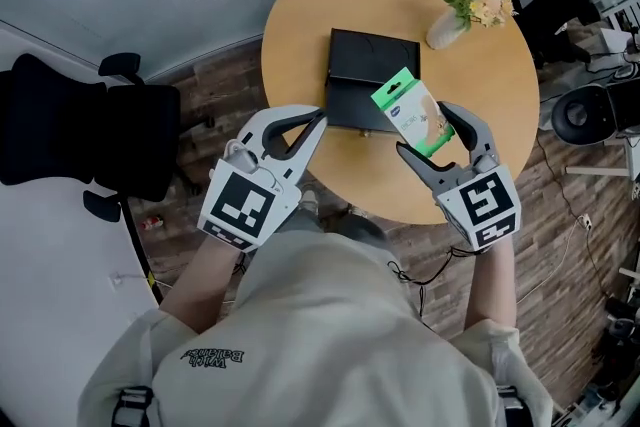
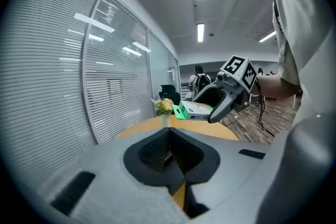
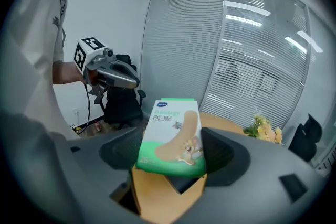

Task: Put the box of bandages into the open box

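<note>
Table (image 1: 330, 5) bears the black open box (image 1: 365, 75), over whose near edge the box of bandages (image 1: 410, 110) hangs clamped in the right gripper (image 1: 425, 130), likely needing lowering inside, then release; left gripper (image 1: 318, 121) is closed, empty.

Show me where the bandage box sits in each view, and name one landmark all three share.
Head view: bandage box right of centre, held in the right gripper above the round table.
Left gripper view: small, just right of centre, beside the vase of flowers.
Right gripper view: large, at centre, between the fingers.
Shared landmark: the vase of flowers.
</note>
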Action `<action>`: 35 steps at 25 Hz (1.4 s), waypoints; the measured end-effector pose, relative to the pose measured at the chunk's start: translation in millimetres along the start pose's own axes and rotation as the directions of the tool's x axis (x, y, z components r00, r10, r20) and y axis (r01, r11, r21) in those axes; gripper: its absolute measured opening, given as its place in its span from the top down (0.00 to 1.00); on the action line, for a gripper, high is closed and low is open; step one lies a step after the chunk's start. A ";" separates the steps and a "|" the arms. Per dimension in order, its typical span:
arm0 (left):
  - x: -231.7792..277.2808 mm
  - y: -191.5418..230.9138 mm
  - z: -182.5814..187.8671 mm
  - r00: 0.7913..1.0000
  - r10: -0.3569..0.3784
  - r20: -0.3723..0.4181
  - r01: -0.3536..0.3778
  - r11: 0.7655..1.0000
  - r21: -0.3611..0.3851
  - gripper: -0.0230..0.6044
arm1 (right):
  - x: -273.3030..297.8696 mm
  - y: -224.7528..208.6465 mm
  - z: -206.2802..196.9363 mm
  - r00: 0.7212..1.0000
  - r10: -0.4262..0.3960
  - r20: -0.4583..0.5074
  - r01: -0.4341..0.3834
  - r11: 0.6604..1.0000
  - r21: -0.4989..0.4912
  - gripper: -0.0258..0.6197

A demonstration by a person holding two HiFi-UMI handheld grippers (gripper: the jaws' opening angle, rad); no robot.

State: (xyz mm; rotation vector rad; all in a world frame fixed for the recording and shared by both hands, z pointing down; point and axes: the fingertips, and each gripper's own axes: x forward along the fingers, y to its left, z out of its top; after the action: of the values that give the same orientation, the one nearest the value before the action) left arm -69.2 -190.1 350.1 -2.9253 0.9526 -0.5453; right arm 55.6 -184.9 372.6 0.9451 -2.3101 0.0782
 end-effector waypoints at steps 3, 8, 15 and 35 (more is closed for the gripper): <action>6.6 4.5 -7.8 0.999 0.028 -0.027 -0.029 0.999 -0.033 0.93 | 11.0 -7.3 -5.2 0.999 0.044 -0.015 -0.044 0.999 -0.027 0.41; 16.8 15.1 -15.7 0.997 0.061 -0.054 -0.065 0.996 -0.066 0.93 | 32.7 -15.7 -21.1 0.991 0.120 -0.064 -0.123 0.991 -0.053 0.41; 36.9 16.8 -26.4 0.992 0.084 -0.098 -0.092 0.993 -0.080 0.93 | 61.3 -18.8 -40.7 0.968 0.223 -0.119 -0.233 0.969 -0.084 0.41; 87.1 18.0 -92.5 0.976 0.062 -0.208 -0.106 0.972 -0.208 0.93 | 135.6 -14.8 -102.9 0.884 0.410 -0.224 -0.433 0.900 -0.060 0.41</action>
State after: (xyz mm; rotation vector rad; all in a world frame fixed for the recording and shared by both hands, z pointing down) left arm -44.6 -246.3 462.8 -3.0445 1.2274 -0.7924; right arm 46.7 -250.0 530.3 0.3446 -2.2586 0.2195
